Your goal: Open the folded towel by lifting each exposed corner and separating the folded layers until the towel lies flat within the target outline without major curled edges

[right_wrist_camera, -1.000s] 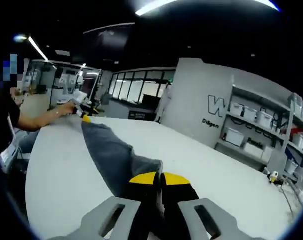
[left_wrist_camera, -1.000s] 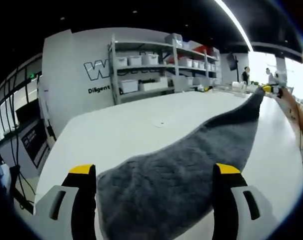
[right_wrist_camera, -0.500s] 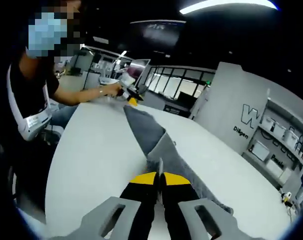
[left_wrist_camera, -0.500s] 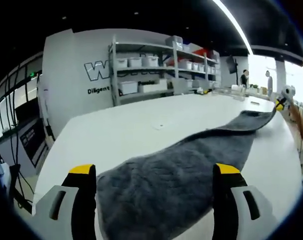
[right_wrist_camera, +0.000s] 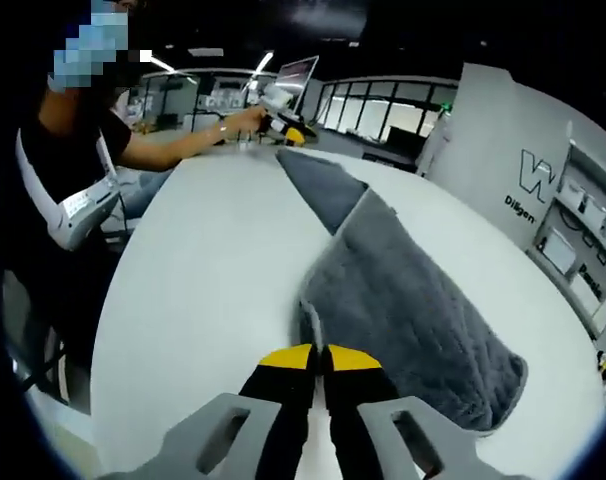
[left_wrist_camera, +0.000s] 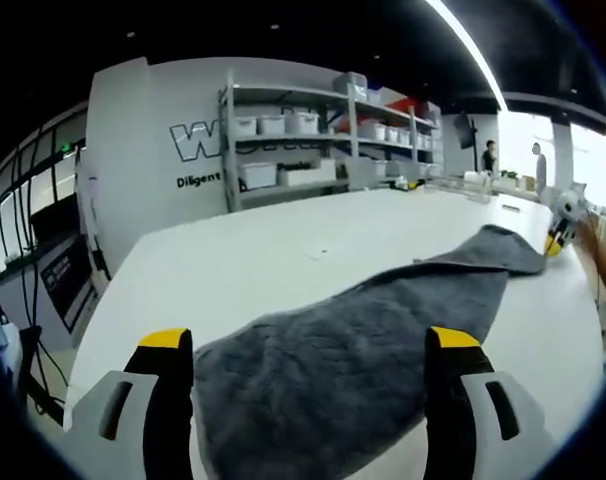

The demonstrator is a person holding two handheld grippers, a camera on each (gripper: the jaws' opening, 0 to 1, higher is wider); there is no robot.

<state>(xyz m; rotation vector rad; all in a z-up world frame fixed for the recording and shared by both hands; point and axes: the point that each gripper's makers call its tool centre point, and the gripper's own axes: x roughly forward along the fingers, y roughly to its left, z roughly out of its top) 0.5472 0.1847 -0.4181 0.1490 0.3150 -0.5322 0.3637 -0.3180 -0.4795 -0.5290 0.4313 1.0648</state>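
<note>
A grey towel (left_wrist_camera: 363,340) lies stretched along a white table (left_wrist_camera: 243,250), running from the near edge to the far right in the left gripper view. The left gripper (left_wrist_camera: 308,350) is released, its jaws spread wide to either side of the towel's near end, with nothing pinched between them. The right gripper (right_wrist_camera: 319,357) has its jaws pressed together on the towel's near edge (right_wrist_camera: 308,322), which is raised slightly off the table. In the right gripper view the towel narrows toward the far end, where the person's hand (right_wrist_camera: 245,120) holds the other gripper. Shelves (left_wrist_camera: 323,130) with bins stand behind the table.
</note>
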